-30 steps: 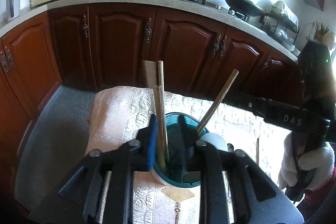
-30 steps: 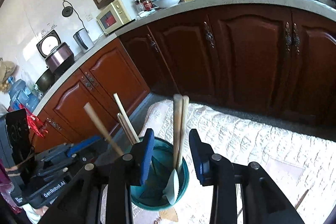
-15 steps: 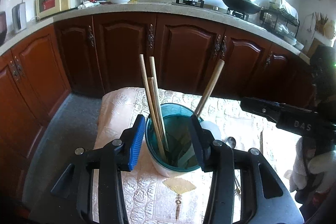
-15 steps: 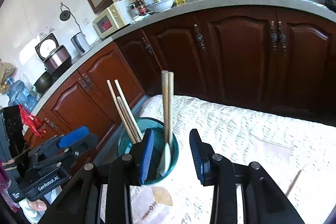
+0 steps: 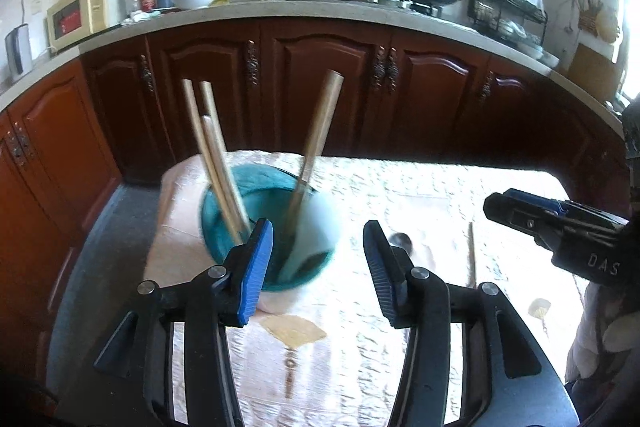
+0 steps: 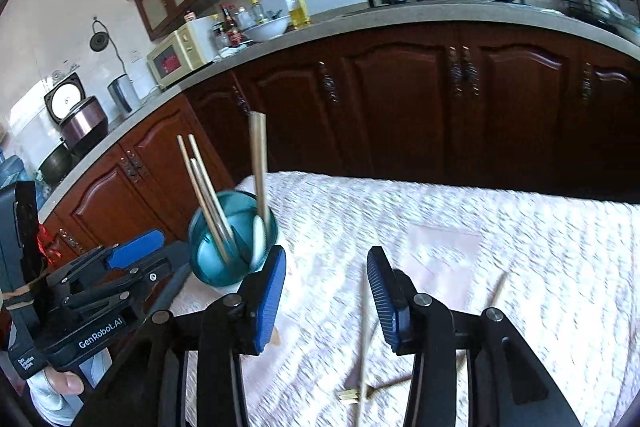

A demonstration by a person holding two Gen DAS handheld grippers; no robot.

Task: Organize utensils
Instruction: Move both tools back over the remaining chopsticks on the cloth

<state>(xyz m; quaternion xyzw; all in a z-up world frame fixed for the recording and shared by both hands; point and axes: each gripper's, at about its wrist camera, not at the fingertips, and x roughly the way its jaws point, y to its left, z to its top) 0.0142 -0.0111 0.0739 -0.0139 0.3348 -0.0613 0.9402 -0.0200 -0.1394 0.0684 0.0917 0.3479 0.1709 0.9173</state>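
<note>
Your left gripper (image 5: 318, 259) has just been opening, nothing between its jaws; the cup (image 5: 256, 203) sits at ten o'clock. Your right gripper (image 6: 326, 285) likewise, empty.

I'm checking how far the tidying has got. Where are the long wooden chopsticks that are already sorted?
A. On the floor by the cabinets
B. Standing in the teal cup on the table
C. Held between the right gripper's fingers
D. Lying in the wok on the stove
B: the chopsticks stand leaning inside the teal cup on the table.
</note>
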